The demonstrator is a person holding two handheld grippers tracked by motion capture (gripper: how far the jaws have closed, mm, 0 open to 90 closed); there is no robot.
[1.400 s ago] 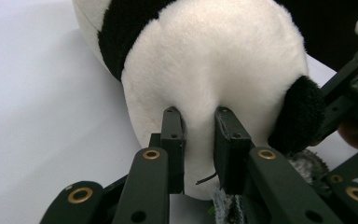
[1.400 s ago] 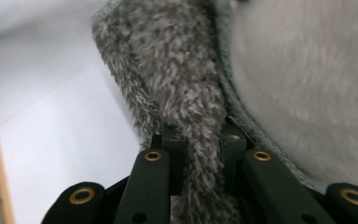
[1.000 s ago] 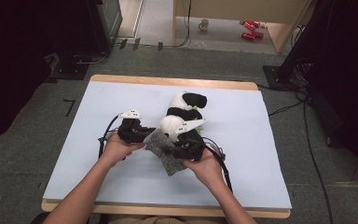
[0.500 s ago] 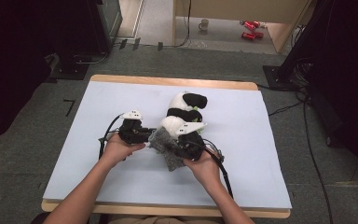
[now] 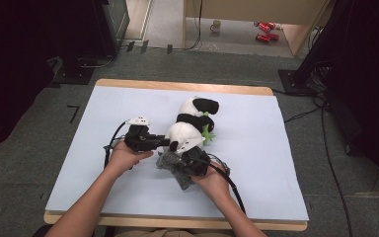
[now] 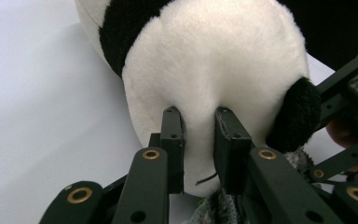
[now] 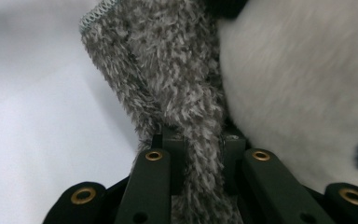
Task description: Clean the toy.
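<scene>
Plush white fur of the panda toy (image 6: 205,70) bulges between the two black jaws of our left gripper (image 6: 199,119), which are pinching a fold of its rump. Grey fuzzy cloth (image 7: 168,84) runs down between the jaws of our right gripper (image 7: 198,140), clamped on a strip of it, with the panda's white body pressing in just beside the cloth.

Compared with a second ago: in the high view the right gripper (image 5: 193,159) sits a little lower in frame and closer to the table, and the grey cloth (image 5: 173,167) has come down with it, now lying bunched on the pale blue mat (image 5: 276,163). Our left gripper (image 5: 165,143) is where it was. The panda (image 5: 190,126) has kept its place and pose, head pointing away from us, rump toward the grippers.

Position: panda lies near the mat's centre, slightly to our side of it, touching both grippers; the cloth is directly under and in front of its rump.

Room to move: wide bare mat to the right of the panda and beyond its head toward the far wooden table edge (image 5: 177,86). Left of our left hand (image 5: 126,157) the mat is also open. The near edge is closer, with our forearms crossing it
</scene>
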